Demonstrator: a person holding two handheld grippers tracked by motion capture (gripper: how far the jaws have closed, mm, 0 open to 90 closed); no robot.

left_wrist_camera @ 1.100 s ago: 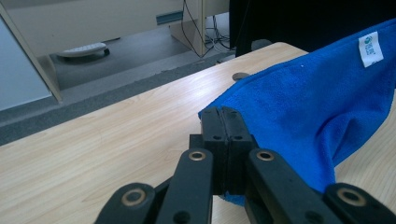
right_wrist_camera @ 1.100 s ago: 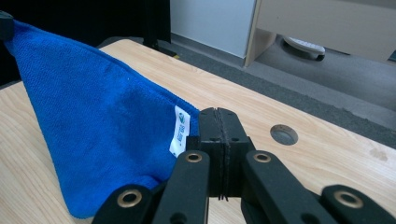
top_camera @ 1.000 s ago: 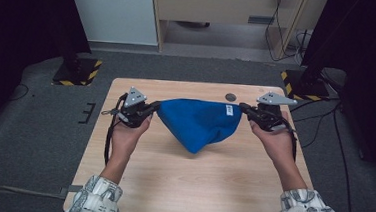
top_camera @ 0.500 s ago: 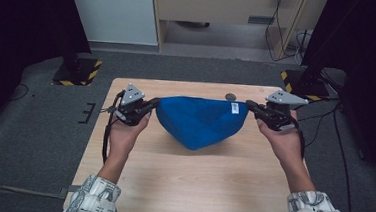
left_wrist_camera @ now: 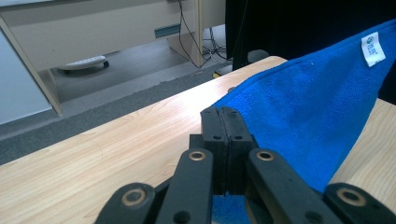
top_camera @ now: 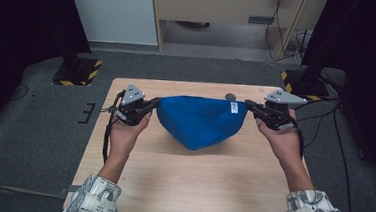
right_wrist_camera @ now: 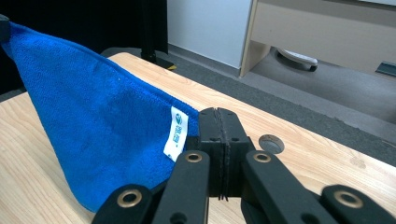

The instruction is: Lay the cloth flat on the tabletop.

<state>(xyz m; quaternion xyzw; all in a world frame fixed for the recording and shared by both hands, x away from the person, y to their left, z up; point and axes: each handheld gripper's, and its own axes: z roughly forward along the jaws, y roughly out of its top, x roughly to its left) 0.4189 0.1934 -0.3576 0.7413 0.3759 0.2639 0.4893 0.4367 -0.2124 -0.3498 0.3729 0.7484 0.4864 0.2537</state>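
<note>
Thing: blue cloth [top_camera: 200,122], terry/microfibre look, w/ small white label [top_camera: 234,107] near its right top corner.
Where: hangs between both grippers over the middle of the worktop [top_camera: 180,185]; top edge stretched roughly level, body sags to a point below. Whether the low tip touches the wood: can't tell from high view.
Left gripper [top_camera: 152,105]: jaws pressed together, clamped on cloth's left top corner; in left gripper view the blue fabric runs right into the closed jaws [left_wrist_camera: 225,122].
Right gripper [top_camera: 250,107]: jaws together too, pinching the corner by the label; right gripper view shows label [right_wrist_camera: 176,134] just beside the closed jaws [right_wrist_camera: 218,122].
Hands: left hand [top_camera: 126,132] & right hand [top_camera: 284,140] well apart, one each side of the cloth.
Weight: prob. very light; sags under own wt only.
Stiffness: none, soft & floppy; drapes, folds on itself, won't hold a shape once let go.
Slip: napped surface likely grips the pads OK; thin corner could creep out if pulled too taut.
Fragile: no; can be tugged, dropped, laid flat w/o harm.
Where to hold: corners/hem, as now; the two top corners give best control of the edge. Mid-panel pinch would just bunch it.
Watch: keep tension even L/R, else the cloth skews.
Other: small dark round disc [top_camera: 231,96] on worktop behind the cloth, near far edge; apart from cloth as far as I can see.
</note>
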